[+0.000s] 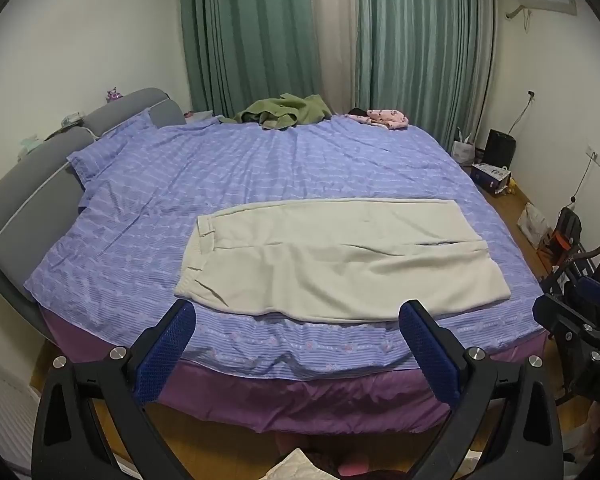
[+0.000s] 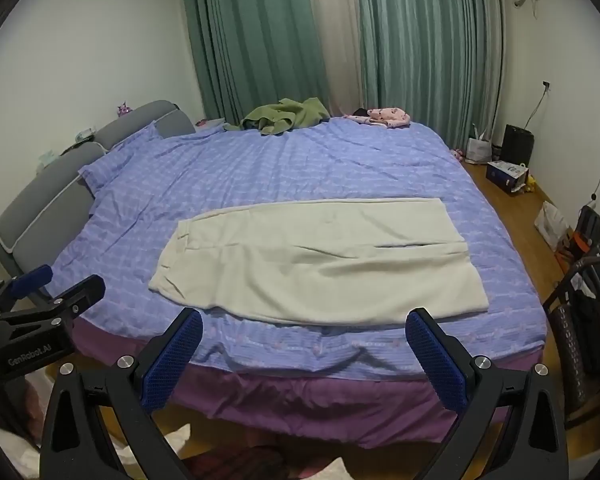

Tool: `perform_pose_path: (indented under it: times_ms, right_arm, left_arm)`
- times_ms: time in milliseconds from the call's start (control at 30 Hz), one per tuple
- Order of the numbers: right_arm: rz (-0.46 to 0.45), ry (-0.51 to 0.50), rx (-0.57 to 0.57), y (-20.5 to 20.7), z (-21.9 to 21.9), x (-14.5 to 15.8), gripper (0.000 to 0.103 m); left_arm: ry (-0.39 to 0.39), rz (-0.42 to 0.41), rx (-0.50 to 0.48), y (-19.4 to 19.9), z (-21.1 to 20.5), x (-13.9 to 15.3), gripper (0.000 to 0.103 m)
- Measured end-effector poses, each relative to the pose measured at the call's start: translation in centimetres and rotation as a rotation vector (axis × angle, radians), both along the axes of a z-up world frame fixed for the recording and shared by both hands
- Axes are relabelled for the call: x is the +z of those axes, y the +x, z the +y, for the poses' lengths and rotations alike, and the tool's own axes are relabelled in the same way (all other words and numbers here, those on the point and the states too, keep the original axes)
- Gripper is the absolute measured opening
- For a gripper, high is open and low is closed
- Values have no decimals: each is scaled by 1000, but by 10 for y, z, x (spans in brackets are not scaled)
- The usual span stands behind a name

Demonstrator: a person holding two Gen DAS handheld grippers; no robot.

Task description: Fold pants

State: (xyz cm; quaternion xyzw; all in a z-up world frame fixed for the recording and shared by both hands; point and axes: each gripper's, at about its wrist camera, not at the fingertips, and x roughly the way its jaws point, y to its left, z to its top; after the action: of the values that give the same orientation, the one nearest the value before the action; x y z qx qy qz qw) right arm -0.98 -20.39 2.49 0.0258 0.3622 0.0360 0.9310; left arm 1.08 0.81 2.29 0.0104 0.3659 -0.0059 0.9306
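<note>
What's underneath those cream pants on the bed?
The pants lie flat on a blue striped sheet. A purple cover shows below the sheet's near edge. What lies beneath the sheet under the pants is covered.

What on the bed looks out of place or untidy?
The cream pants lie flat and fairly neat near the front edge. At the far edge, a green garment lies crumpled in a heap, and a pink garment is bunched beside it. Nothing looks spilled or damaged.
</note>
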Motion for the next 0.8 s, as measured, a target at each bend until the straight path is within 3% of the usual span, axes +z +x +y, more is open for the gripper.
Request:
perform_pose_path:
  times_ms: [800]
  right_arm:
    - [-1, 6, 0, 4, 0, 1, 103]
  left_arm:
    - [9, -12, 8, -7, -2, -8, 103]
